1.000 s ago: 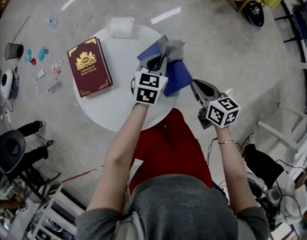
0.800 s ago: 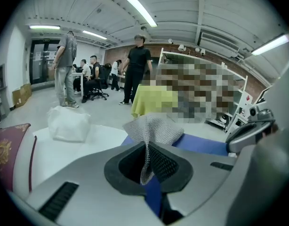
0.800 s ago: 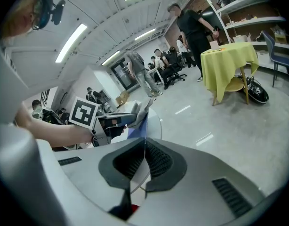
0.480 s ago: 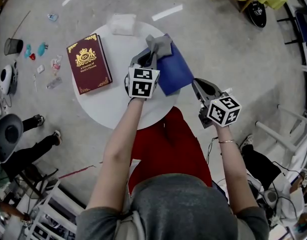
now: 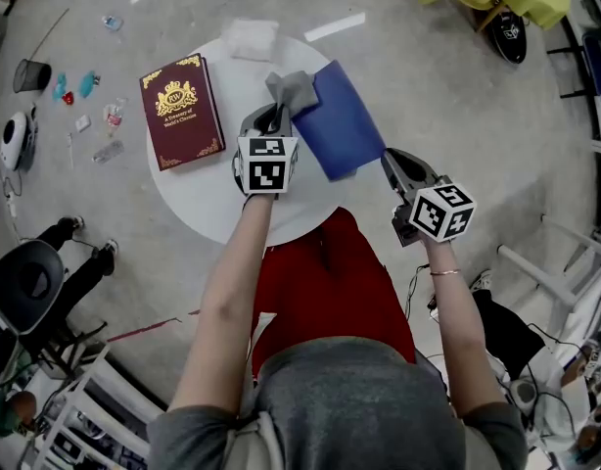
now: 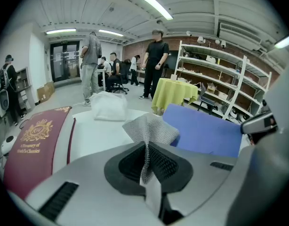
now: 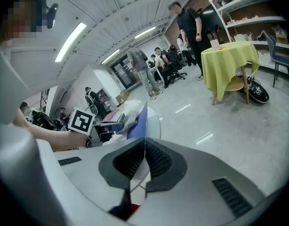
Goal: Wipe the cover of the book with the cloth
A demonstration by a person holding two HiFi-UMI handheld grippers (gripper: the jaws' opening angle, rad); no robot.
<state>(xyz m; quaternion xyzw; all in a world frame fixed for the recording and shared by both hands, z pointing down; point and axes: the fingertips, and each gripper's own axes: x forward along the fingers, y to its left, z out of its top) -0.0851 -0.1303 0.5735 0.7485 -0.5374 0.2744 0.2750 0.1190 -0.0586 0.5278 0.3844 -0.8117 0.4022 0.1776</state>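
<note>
Left gripper [image 5: 272,117] clamped on the cloth [image 5: 293,90], right gripper [image 5: 392,158] closed and empty, I'd lay it flat across the maroon book [image 5: 181,112].

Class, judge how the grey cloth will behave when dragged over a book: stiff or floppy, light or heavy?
Probably floppy: the cloth creases and fans out beyond the left hand-held gripper. Likely light: thin, open weave. It may bunch when pushed.
</note>
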